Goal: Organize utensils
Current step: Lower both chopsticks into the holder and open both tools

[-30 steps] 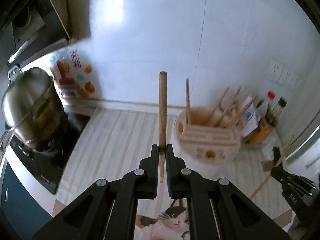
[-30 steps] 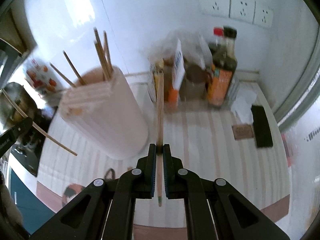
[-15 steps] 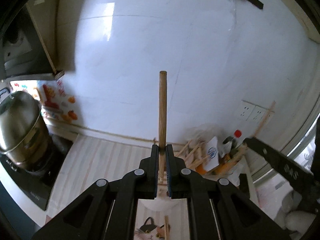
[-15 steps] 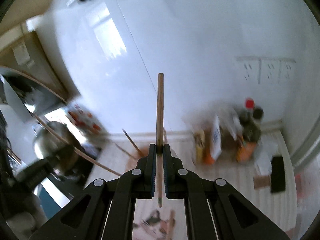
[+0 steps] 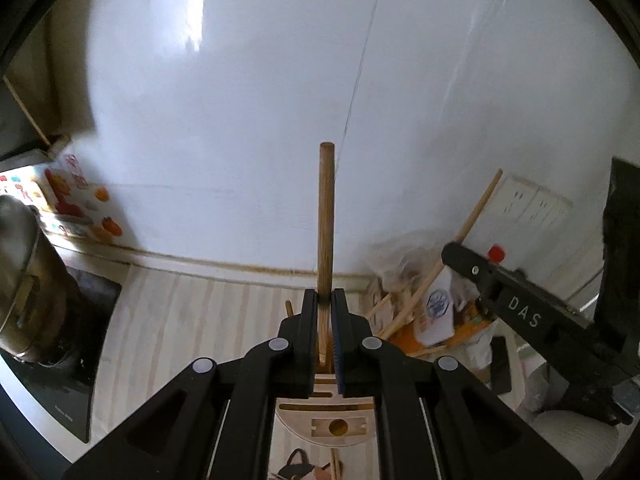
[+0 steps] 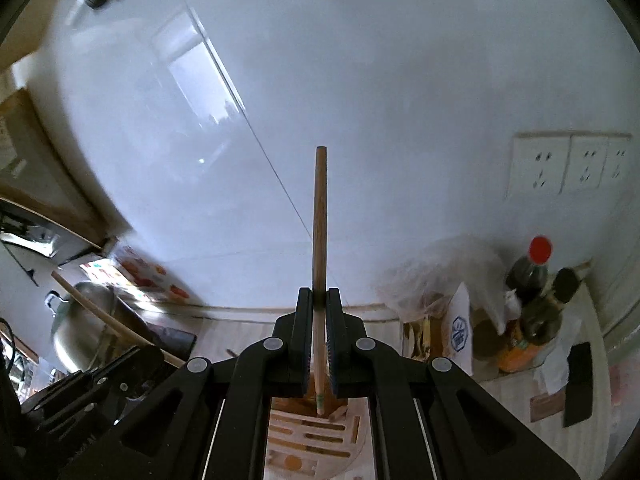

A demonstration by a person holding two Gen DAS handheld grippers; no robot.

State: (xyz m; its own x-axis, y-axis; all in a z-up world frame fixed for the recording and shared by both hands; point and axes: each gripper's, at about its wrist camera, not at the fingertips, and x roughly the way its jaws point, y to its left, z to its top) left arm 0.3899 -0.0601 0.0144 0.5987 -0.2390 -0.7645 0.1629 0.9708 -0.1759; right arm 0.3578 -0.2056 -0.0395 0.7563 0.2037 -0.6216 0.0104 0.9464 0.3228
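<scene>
A: So, what is the left gripper [image 5: 325, 300] doing?

B: It is squeezed tight on a wooden chopstick [image 5: 326, 216]. The stick points straight up out of it, right above the round wooden holder [image 5: 326, 426] on the bench [image 5: 192, 312].

A: And the right gripper [image 6: 319, 300]?

B: It is clamped on another chopstick [image 6: 320, 216], also standing up, above the same holder [image 6: 316, 440]. That stick's bottom end hangs just over the holder's slots.

A: Can you see one gripper from the other?

B: Yes. From the left wrist, the right one is off to the right of the holder, with its stick leaning.

A: What else is near the holder?

B: Sauce bottles [image 6: 528, 280] to its right, and a big metal pot [image 5: 20, 280] far to its left.
</scene>
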